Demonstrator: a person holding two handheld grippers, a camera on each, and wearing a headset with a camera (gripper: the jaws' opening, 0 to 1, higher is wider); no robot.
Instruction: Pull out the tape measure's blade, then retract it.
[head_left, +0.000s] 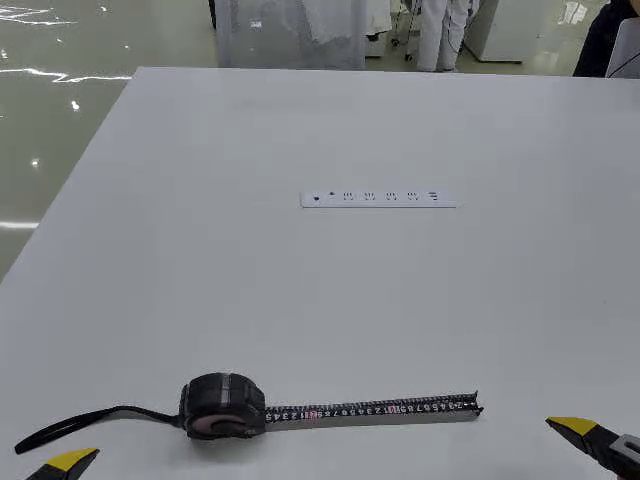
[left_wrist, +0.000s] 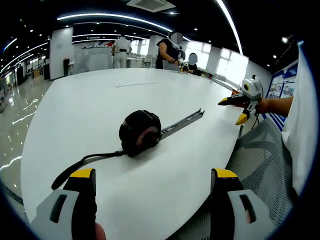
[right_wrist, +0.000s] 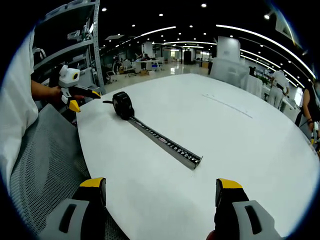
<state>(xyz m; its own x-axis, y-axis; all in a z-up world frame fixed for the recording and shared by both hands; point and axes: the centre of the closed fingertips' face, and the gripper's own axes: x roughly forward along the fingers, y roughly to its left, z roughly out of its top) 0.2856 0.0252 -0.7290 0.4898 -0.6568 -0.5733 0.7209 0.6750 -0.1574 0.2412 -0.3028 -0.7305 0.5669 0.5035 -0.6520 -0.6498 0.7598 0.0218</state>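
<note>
The black round tape measure (head_left: 222, 406) lies on the white surface (head_left: 350, 290), its dark numbered blade (head_left: 375, 409) out. The left tongs (left_wrist: 153, 173) and right tongs (right_wrist: 161, 183) are apart, empty.

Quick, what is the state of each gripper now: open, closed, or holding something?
Left gripper: open, holding nothing.
Right gripper: open, holding nothing; the tape measure lies apart from both.
</note>
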